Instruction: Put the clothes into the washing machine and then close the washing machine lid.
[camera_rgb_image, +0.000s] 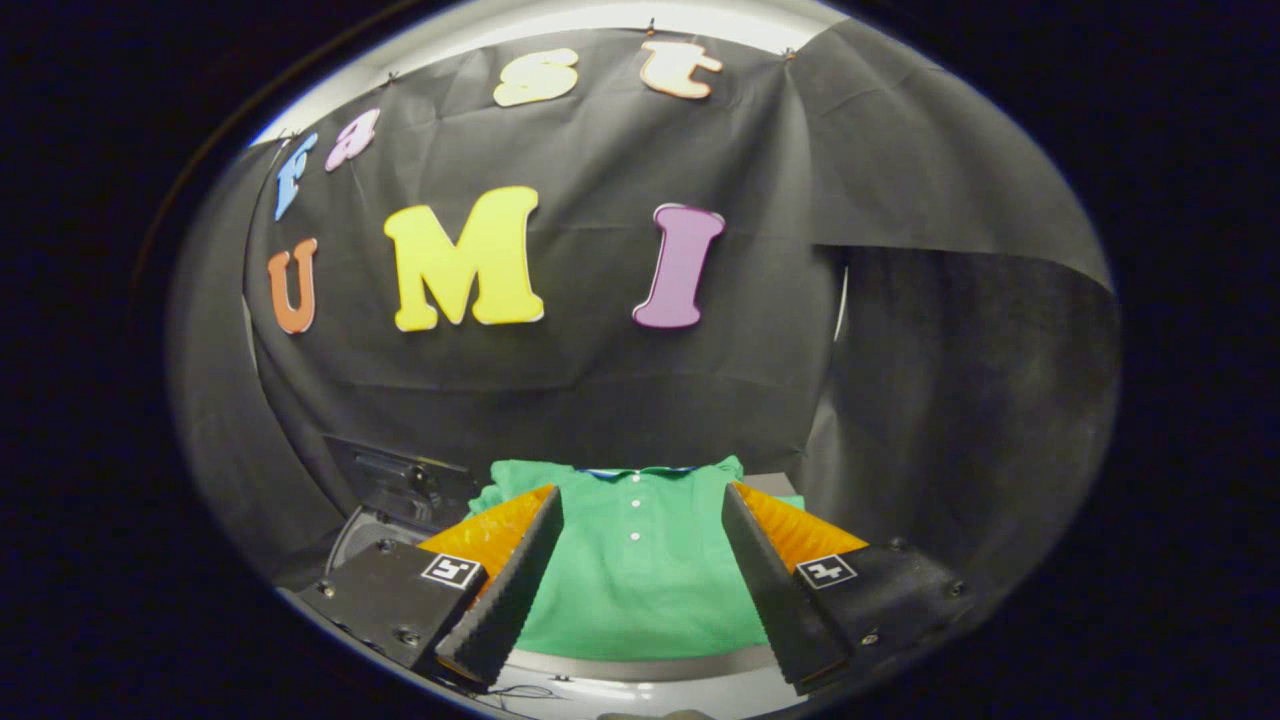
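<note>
Gripper (640, 575) fingers spread wide, nothing clamped. Green polo shirt (635, 590) lies flat btwn them, prob lined up for a grab. Washer (400, 490) sits just left w/ lid up.

A green polo shirt (640, 580) lies flat on the pale tabletop (640, 668).

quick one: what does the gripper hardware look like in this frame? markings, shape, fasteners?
The gripper has two long wedge-shaped jaws with ridged, sawtooth inner faces. Each jaw mounts on a black block with visible screws and a small square black-and-white fiducial tag on top. The jaws stand open over a green polo shirt.
</note>
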